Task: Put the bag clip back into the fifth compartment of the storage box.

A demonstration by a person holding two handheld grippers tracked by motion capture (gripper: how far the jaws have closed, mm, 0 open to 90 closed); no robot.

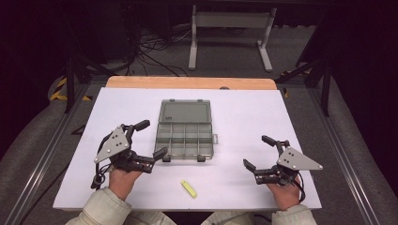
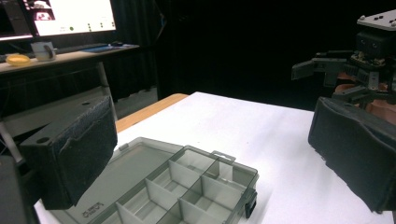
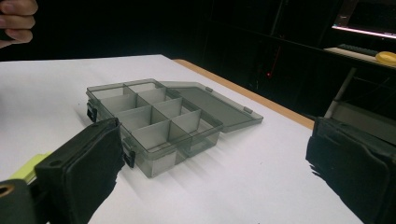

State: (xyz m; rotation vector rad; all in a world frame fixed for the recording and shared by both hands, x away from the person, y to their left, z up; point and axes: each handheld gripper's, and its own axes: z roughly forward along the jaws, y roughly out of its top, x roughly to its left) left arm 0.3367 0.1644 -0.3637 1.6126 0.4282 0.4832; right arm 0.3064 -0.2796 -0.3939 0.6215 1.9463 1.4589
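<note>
I see the compartment box (image 1: pixel 184 131) at the frame's centre, lid laid flat open, cells looking empty. My left gripper (image 1: pixel 144 138) hovers just left of it, jaws spread wide, empty; my right gripper (image 1: pixel 259 152) sits lower right, equally wide and bare. The box looks light, stiff, slick plastic; I'd pinch a side wall.

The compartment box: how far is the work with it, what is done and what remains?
Done: the grey compartment box lies open, its lid folded flat behind, compartments apparently empty. In hand: nothing; the left gripper and right gripper are both open, beside the box. Left: the yellow-green piece lies on the white table near the front edge, probably to go into a compartment.
</note>
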